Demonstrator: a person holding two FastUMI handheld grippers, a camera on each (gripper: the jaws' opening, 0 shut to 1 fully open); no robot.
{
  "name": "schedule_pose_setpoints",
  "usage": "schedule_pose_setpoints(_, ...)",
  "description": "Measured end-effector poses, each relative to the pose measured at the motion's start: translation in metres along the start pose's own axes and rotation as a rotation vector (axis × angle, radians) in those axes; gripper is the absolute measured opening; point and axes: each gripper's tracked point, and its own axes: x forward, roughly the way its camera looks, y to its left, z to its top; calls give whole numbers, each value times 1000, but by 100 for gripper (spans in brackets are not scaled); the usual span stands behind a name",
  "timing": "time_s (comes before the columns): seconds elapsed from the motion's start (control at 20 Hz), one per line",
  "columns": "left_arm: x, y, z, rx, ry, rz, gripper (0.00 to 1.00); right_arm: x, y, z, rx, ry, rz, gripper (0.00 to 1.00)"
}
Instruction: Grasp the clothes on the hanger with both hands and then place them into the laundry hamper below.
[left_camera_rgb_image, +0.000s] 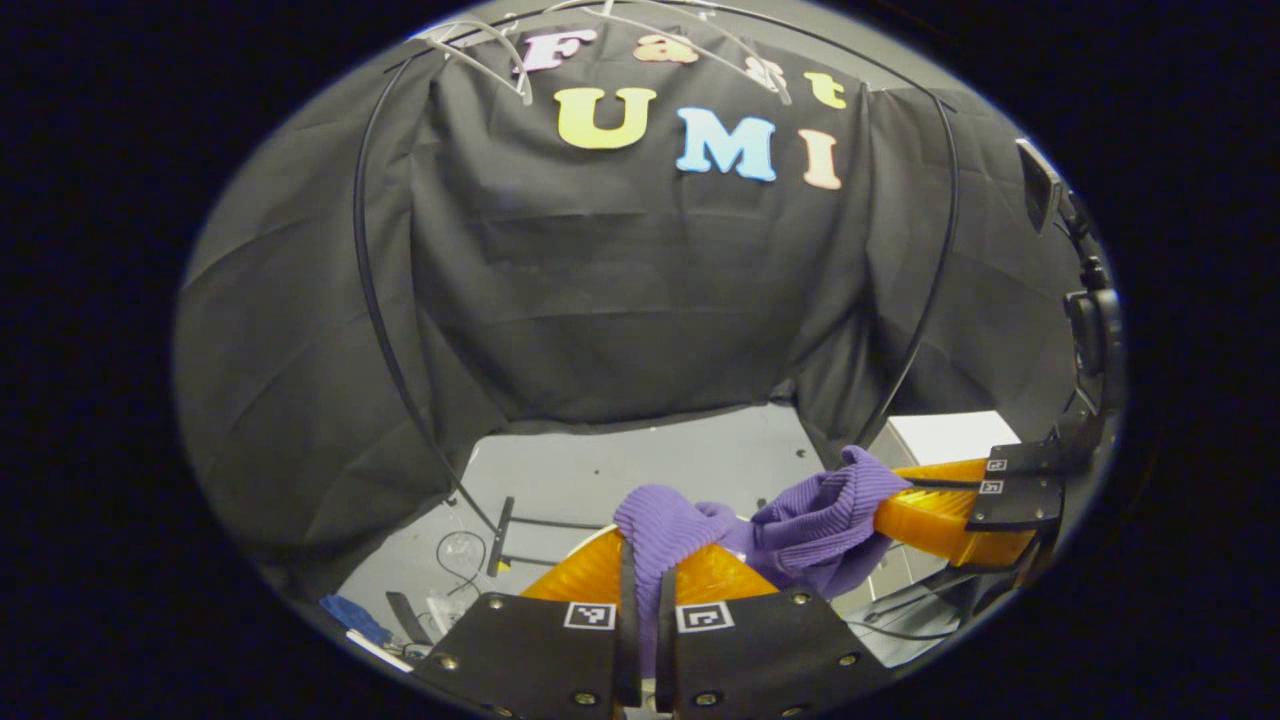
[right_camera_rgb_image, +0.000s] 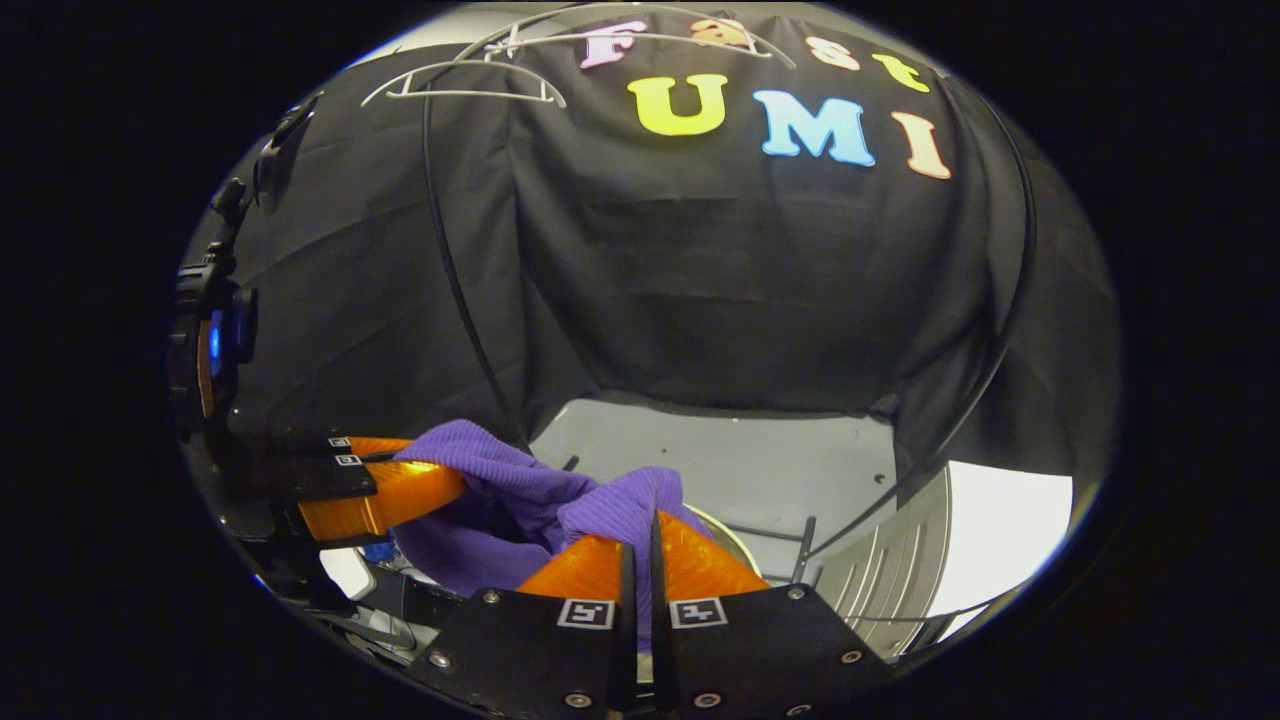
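A purple ribbed garment (left_camera_rgb_image: 800, 525) hangs bunched between the two grippers, off the hangers. In the left gripper view, my left gripper (left_camera_rgb_image: 645, 548) is shut on a fold of it at the bottom centre, and the right gripper (left_camera_rgb_image: 895, 500) comes in from the right, clamped on the other end. The right gripper view mirrors this: my right gripper (right_camera_rgb_image: 643, 528) pinches the purple garment (right_camera_rgb_image: 500, 500), while the left gripper (right_camera_rgb_image: 452, 482) holds it from the left. Just under the cloth, a pale curved rim (right_camera_rgb_image: 722, 527) peeks out, which looks like the laundry hamper.
Bare wire hangers (left_camera_rgb_image: 480, 55) (right_camera_rgb_image: 470, 85) hang at the top on a thin black rack frame (left_camera_rgb_image: 375, 300). On the grey floor (left_camera_rgb_image: 650, 465) lie cables and a blue item (left_camera_rgb_image: 352, 617). A white box (right_camera_rgb_image: 1005, 525) and a ribbed grey panel (right_camera_rgb_image: 880, 560) stand on the right.
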Motion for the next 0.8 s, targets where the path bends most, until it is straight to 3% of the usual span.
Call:
schedule_pose_setpoints(0.1, -1, 1, -13, 9, 33, 9, 10, 3, 3, -17, -2, 54, 10, 10)
schedule_pose_setpoints(0.2, -5, 6, -17, 33, 38, 33, 17, 2, 3, -25, -3, 94, 17, 21)
schedule_pose_setpoints(0.35, -3, 3, 14, 50, -69, 37, 78, 2, 6, -16, 6, 67, 16, 78)
schedule_pose_setpoints(0.4, -21, 5, 20, 66, -84, 49, 98, 2, 6, -13, 4, 60, 10, 88)
schedule_pose_setpoints(0.45, -23, 7, 25, 76, -94, 62, 100, -1, 8, -14, 3, 53, 6, 94)
schedule_pose_setpoints(0.65, -41, 16, 59, 60, -182, 91, 98, -18, 9, 1, 16, -3, -14, 94)
schedule_pose_setpoints(0.8, -64, 32, 101, 32, -277, 118, 100, -36, 5, 38, 28, -80, -25, 94)
